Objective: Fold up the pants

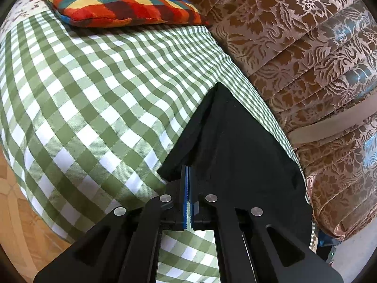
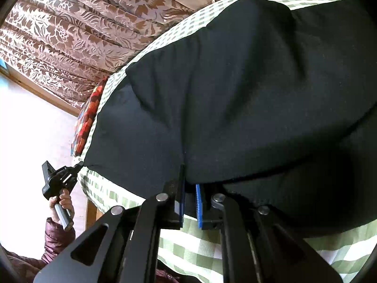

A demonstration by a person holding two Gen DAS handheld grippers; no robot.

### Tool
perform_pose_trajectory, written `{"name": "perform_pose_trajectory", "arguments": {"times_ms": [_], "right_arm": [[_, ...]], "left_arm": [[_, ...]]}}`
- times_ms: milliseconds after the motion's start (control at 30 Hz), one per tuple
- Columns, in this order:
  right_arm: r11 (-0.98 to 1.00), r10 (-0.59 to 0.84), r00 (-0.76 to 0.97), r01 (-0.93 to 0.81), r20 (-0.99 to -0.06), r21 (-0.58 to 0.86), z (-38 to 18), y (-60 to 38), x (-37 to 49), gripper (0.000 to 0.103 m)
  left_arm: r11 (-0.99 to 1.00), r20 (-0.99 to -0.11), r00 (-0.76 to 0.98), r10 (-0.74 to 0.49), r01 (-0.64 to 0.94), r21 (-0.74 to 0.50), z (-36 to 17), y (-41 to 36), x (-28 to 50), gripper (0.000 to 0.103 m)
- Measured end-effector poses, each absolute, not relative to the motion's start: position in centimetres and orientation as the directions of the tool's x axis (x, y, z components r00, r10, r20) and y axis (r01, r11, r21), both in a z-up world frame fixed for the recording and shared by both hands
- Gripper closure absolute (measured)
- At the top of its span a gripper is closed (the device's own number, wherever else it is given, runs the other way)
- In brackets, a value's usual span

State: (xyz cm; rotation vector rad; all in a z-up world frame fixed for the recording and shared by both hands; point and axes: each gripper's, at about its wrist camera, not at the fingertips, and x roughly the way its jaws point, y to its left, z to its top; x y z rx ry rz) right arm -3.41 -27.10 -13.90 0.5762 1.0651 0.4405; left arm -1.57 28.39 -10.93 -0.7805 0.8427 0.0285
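Black pants [image 2: 235, 89] lie spread on a green-and-white checked bed cover [image 1: 94, 89]. In the left wrist view a pointed corner of the pants [image 1: 231, 136] runs away from my left gripper [image 1: 187, 172], whose blue pads are shut on the near edge of the cloth. In the right wrist view my right gripper [image 2: 189, 186] has the thick pants edge between its blue pads, pinched on it with a small gap. The left gripper [image 2: 79, 165] shows there too, hand-held at the pants' far left corner.
A multicoloured checked cushion [image 1: 117, 2] lies at the head of the bed. Brown floral curtains [image 1: 306, 59] hang along the far side. Wooden floor [image 1: 21, 224] shows beyond the bed edge at lower left. A person's hand and sleeve [image 2: 59, 214] are at left.
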Motion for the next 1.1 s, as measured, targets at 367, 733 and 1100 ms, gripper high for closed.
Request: {"name": "perform_pose_trajectory", "arguments": {"times_ms": [367, 733, 1100], "right_arm": [[0.774, 0.592, 0.422, -0.058, -0.687, 0.631, -14.0, -27.1, -3.2, 0.097], [0.777, 0.588, 0.423, -0.060, -0.690, 0.626, -14.0, -27.0, -3.2, 0.097], [0.790, 0.574, 0.465, -0.096, -0.674, 0.606, -11.2, -26.9, -3.4, 0.097]], "left_arm": [[0.851, -0.767, 0.626, -0.142, -0.319, -0.418, -10.6, 25.5, -0.8, 0.078], [0.928, -0.794, 0.608, -0.018, -0.286, -0.240, -9.4, 23.7, 0.0, 0.076], [0.960, -0.757, 0.653, -0.014, -0.203, -0.192, -7.7, 23.0, 0.9, 0.100]]}}
